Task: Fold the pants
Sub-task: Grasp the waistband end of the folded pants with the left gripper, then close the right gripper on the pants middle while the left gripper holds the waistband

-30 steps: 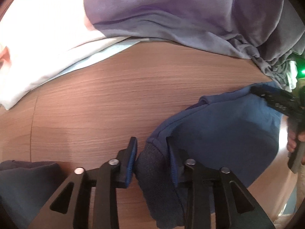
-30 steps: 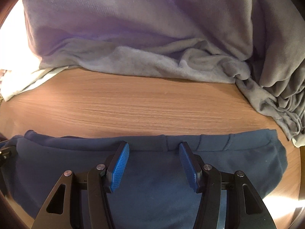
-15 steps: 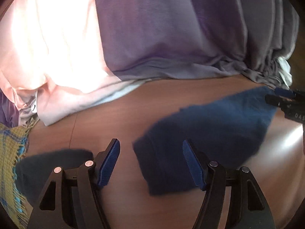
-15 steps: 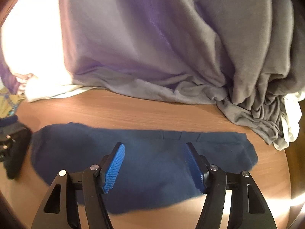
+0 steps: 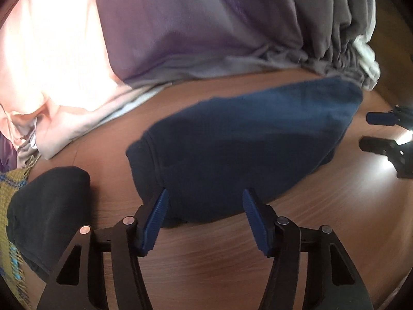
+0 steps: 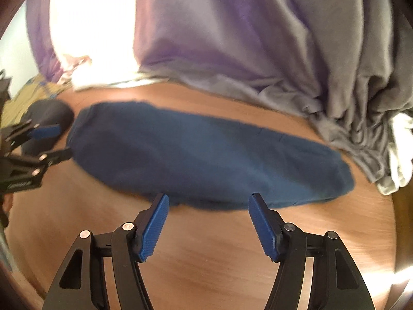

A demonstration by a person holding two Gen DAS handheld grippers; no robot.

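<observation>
Blue-padded left tool (image 5: 205,204) and right tool (image 6: 208,208) both gape wide, empty, above folded pants (image 6: 206,160).

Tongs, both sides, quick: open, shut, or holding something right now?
Left tongs: open, holding nothing, poised at the near edge of the blue pants.
Right tongs: open, holding nothing, apart from the pants on the wooden table.

Bare table (image 6: 206,258) beneath and between right jaws; folded pants (image 6: 206,155) just ahead. Clothes heap (image 6: 258,38) walls off far side. Dark garment (image 5: 49,206) left of left jaws.
</observation>
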